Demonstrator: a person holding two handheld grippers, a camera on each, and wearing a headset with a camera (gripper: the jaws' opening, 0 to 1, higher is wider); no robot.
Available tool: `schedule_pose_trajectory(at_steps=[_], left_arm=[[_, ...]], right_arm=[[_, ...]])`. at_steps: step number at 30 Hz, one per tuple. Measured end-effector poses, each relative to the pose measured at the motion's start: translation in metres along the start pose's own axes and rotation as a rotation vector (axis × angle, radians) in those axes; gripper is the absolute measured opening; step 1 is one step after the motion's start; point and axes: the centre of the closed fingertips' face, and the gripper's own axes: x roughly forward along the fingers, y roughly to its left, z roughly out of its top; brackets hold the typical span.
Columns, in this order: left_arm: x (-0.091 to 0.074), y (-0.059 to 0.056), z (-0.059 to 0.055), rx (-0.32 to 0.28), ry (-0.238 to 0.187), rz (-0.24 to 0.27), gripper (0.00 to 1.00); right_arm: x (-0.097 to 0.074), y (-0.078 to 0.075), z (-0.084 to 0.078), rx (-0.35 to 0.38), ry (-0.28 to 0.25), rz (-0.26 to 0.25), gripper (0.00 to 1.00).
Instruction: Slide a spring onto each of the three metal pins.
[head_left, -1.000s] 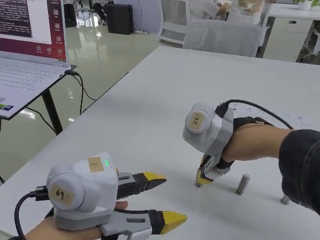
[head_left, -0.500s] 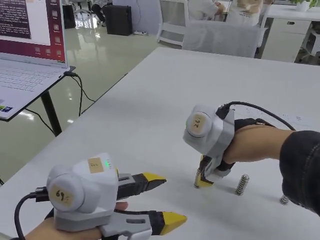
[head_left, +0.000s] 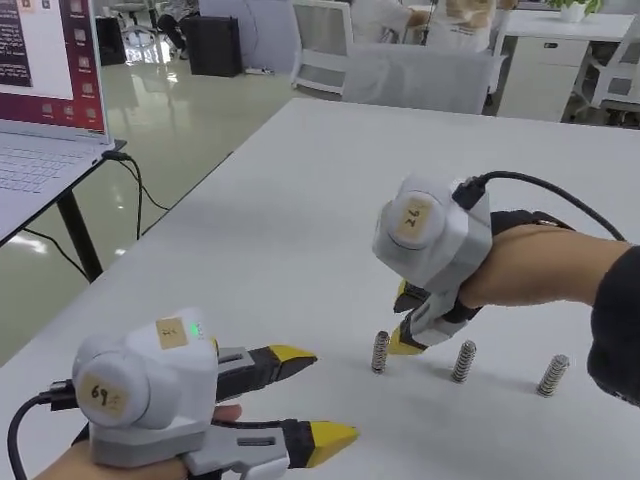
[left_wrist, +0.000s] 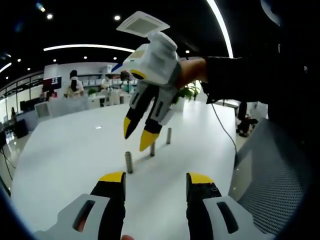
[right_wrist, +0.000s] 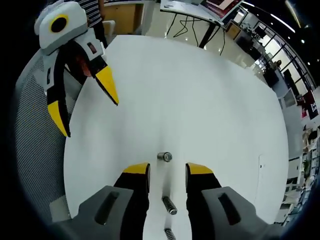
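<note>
Up off the left spring (head_left: 380, 351) since a second ago, my right tongs (head_left: 403, 318) hang apart and empty, just right of it. It stands upright on the table (head_left: 300, 200), with the second spring (head_left: 463, 361) and third spring (head_left: 552, 374) in line beyond. Left tongs (head_left: 318, 395), also apart, lie farther off.

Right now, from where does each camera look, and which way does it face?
Head view: on the person's head, facing down at the white table; the left gripper, the right gripper and a dark sleeve show.
Left gripper view: low over the table, facing along its jaws at the springs and the right gripper.
Right gripper view: above the springs, facing down; the left gripper shows.
All share the springs.
</note>
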Motion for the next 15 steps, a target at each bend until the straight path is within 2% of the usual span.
schedule_pose_trajectory(at_steps=[7,10,15], left_arm=[[0.000,-0.002,0.000,0.003,0.002,-0.007,0.43],[0.000,-0.001,0.001,0.002,-0.002,-0.006,0.43],[0.000,0.000,0.002,0.005,-0.006,-0.003,0.43]], right_arm=[[-0.026,0.006,0.003,0.052,-0.093,-0.039,0.25],[-0.040,0.012,0.010,0.104,-0.180,-0.045,0.24],[-0.062,0.019,0.012,0.131,-0.258,-0.071,0.25]])
